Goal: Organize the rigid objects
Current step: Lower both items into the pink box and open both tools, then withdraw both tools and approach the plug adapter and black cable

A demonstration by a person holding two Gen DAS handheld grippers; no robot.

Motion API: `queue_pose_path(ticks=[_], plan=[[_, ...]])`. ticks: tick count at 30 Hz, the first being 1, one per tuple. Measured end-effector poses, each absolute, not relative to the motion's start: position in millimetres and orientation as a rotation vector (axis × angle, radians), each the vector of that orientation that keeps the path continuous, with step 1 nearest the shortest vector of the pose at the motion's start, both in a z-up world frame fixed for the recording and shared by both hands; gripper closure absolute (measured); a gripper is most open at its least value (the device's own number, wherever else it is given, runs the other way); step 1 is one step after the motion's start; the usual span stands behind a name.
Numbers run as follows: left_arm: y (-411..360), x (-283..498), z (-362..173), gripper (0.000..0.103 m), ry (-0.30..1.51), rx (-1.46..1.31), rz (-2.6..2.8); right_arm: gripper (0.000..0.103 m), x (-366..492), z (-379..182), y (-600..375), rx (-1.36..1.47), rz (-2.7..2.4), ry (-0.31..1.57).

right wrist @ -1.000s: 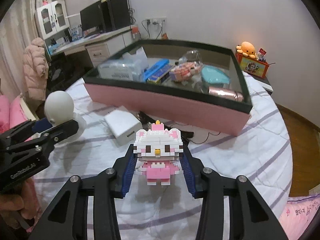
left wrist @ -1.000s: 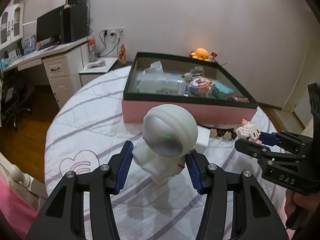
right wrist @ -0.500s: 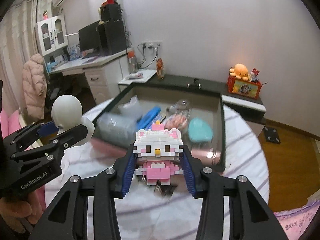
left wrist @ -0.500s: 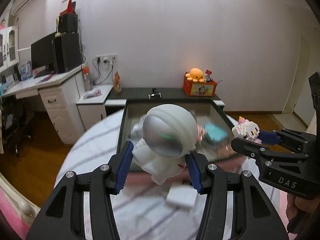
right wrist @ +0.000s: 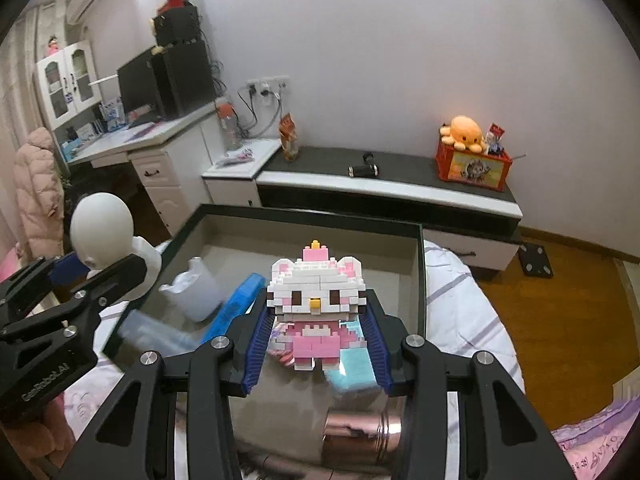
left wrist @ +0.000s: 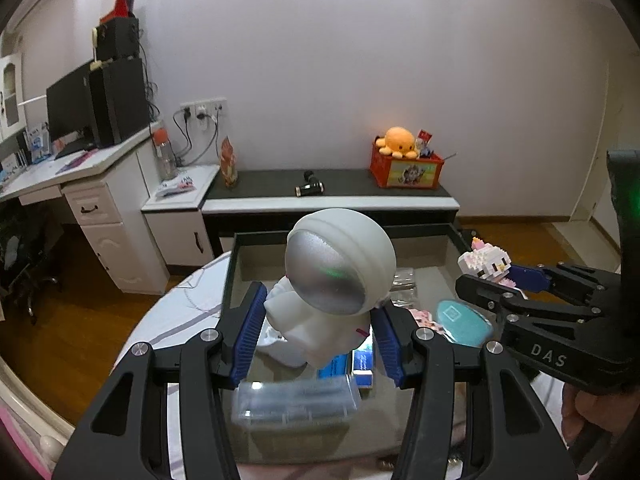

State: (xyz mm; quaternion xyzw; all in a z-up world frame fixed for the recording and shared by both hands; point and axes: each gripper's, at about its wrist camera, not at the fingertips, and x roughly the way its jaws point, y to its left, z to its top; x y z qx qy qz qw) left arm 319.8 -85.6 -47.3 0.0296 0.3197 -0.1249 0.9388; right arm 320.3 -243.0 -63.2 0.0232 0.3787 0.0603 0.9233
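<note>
My left gripper point(left wrist: 318, 332) is shut on a white astronaut figure point(left wrist: 336, 280) with a silver visor, held in the air over the open storage box point(left wrist: 236, 248). My right gripper point(right wrist: 318, 342) is shut on a pink and white brick cat figure point(right wrist: 316, 300), also held above the box point(right wrist: 420, 248). Each gripper shows in the other's view: the right one with the cat point(left wrist: 486, 262), the left one with the astronaut point(right wrist: 102, 234).
The box holds a clear plastic case point(left wrist: 296, 400), blue packs point(right wrist: 236, 304), a teal oval case point(left wrist: 462, 320), a white cup point(right wrist: 196, 290) and a rose metallic cylinder point(right wrist: 360, 436). It sits on a round table with a striped cloth point(right wrist: 460, 312). A low cabinet point(right wrist: 400, 188) stands behind.
Both grippers have risen and moved forward from the tabletop to above the box, each still holding its figure. I now look down into the box.
</note>
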Motion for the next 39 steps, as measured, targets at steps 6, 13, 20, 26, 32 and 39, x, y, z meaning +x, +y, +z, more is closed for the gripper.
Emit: queue_pose_path(ticks=[6, 13, 20, 26, 32, 39], plan=[[-91, 342, -68, 0.051, 0.696, 0.064, -0.253, 0.058, 341, -85, -247, 0.063, 0.115, 0.823], [-96, 347, -73, 0.049, 0.712, 0.088, -0.249, 0.058, 350, -89, -249, 0.053, 0.108, 0.842], [-94, 341, -67, 0.025, 0.685, 0.094, -0.236, 0.044, 351, -88, -244, 0.043, 0.099, 0.848], [-81, 316, -49, 0.001, 0.617, 0.086, -0.214, 0.018, 341, -79, -246, 0.064, 0.101, 0.822], [-67, 274, -29, 0.000, 0.551, 0.084, -0.199, 0.000, 311, -62, -243, 0.086, 0.090, 0.768], [-53, 222, -7, 0.000, 0.491, 0.069, -0.185, 0.000, 257, -39, -233, 0.093, 0.095, 0.687]])
